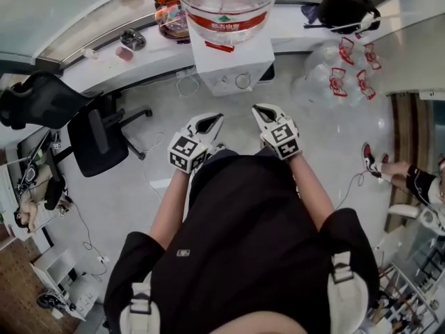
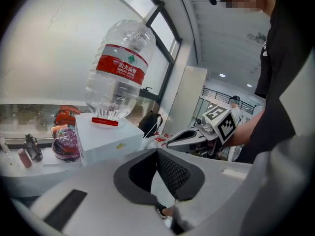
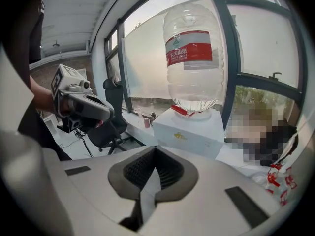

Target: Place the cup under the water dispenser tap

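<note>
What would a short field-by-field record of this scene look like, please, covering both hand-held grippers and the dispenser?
left hand-held gripper: jaws together, nothing between them
right hand-held gripper: jaws together, nothing between them
water dispenser: white box, ahead of both grippers
bottle: large, clear, red label, upended on the dispenser
cup: none held; none clearly visible
office chair: black, on the floor left of the dispenser
task state: not started, no cup picked up

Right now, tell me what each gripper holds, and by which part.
Nothing is held. The left gripper and the right gripper each have their jaws together, with nothing between them.
</note>
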{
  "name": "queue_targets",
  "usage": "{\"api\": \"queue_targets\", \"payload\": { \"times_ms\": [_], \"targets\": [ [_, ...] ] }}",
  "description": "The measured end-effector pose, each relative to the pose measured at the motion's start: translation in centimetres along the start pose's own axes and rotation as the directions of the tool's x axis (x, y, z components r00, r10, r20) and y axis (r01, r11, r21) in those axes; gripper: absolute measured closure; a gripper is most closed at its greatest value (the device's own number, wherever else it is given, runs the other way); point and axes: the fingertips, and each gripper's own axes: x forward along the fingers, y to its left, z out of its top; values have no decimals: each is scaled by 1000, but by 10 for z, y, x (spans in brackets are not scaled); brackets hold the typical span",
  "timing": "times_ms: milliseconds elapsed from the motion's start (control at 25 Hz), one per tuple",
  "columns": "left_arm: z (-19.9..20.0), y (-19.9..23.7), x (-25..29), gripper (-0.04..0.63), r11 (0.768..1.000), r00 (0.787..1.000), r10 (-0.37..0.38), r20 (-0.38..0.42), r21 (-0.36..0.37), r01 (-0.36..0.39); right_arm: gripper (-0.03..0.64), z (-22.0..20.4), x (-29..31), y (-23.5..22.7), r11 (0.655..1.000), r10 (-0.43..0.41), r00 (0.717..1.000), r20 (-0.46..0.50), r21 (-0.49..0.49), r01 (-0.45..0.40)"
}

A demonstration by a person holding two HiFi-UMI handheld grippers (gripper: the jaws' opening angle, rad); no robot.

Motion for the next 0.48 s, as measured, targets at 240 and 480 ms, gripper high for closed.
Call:
{"api": "queue_targets", "payload": {
  "times_ms": [240,480],
  "targets": [
    [-4,5,-16,597,1000,1000,-11,-7,19,11,623,1,-5,14,998,-44,999,33,35,42],
    [-5,1,-22,597,999,1000,-24,-3,35,24,623,0,-9,24,997,-69,997,46,35,67]
  ]
}}
